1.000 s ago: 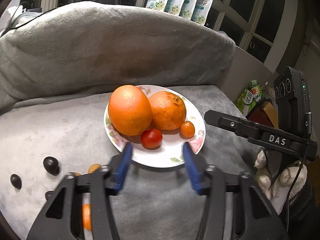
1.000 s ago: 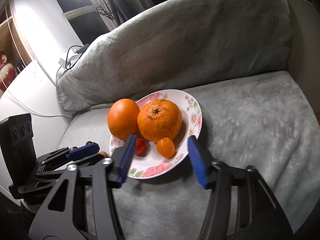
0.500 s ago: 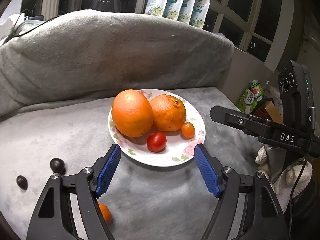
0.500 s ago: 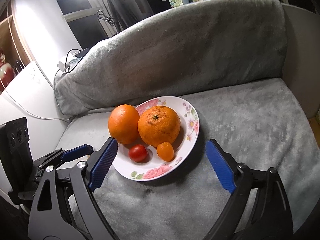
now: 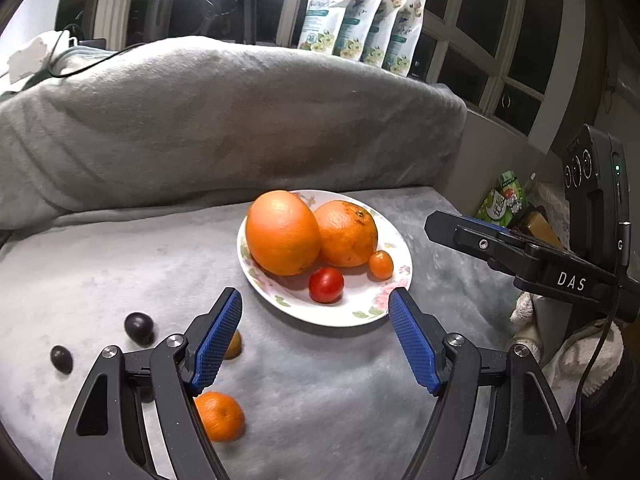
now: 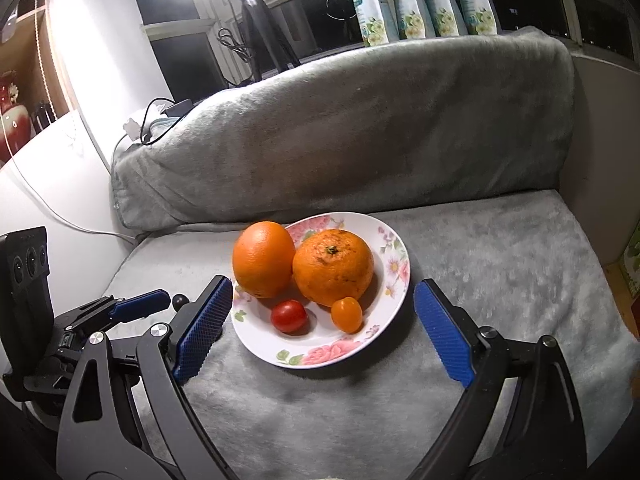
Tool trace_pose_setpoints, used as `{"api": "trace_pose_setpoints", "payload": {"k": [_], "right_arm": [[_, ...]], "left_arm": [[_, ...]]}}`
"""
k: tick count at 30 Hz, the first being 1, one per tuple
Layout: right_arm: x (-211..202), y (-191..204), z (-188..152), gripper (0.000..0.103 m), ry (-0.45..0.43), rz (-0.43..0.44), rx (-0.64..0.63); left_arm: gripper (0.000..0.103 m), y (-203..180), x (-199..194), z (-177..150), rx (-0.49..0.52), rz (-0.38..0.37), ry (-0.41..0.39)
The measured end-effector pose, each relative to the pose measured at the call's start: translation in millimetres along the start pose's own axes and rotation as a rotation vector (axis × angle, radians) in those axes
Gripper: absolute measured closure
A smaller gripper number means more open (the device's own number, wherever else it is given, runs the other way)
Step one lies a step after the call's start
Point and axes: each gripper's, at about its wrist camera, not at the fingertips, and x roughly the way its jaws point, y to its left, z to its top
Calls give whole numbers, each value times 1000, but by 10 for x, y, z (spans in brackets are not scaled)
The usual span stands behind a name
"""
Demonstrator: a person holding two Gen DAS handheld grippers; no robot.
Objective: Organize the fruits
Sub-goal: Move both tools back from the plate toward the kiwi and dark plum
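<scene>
Both claws, the left gripper (image 5: 314, 304) and right gripper (image 6: 323, 300), gape wide and empty, having just opened, before the flowered white plate (image 5: 352, 316) at mid-frame on the soft grey blanket (image 6: 500, 264).

The plate (image 6: 394, 276) looks like glazed ceramic, glossy, with a printed flower pattern. It lies on a grey blanket (image 5: 120, 264) of soft, matt, fleecy cloth. The two oranges (image 5: 282, 236) have a dimpled skin with a weak shine; the tomato (image 5: 326, 285) is smooth and glossy. At lower left, two dark fruits (image 5: 139, 327) are smooth with a small shine. The pads (image 6: 204, 326) are blue, ribbed and matt, on black matt plastic arms with shiny metal screws. The pouches (image 5: 360, 28) at the top look like glossy plastic film.
</scene>
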Motion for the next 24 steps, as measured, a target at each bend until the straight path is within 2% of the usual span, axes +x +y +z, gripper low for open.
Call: {"api": "trace_pose_setpoints", "payload": {"k": [12,24], "right_arm": [[-56,235,-21,9,-13,15,-32],[17,747,-129,9,29,77,-115]], "left_arm": [[27,269,-298,-68,-51,25,-45],[27,923,-619,-222,-170,113,-88]]}}
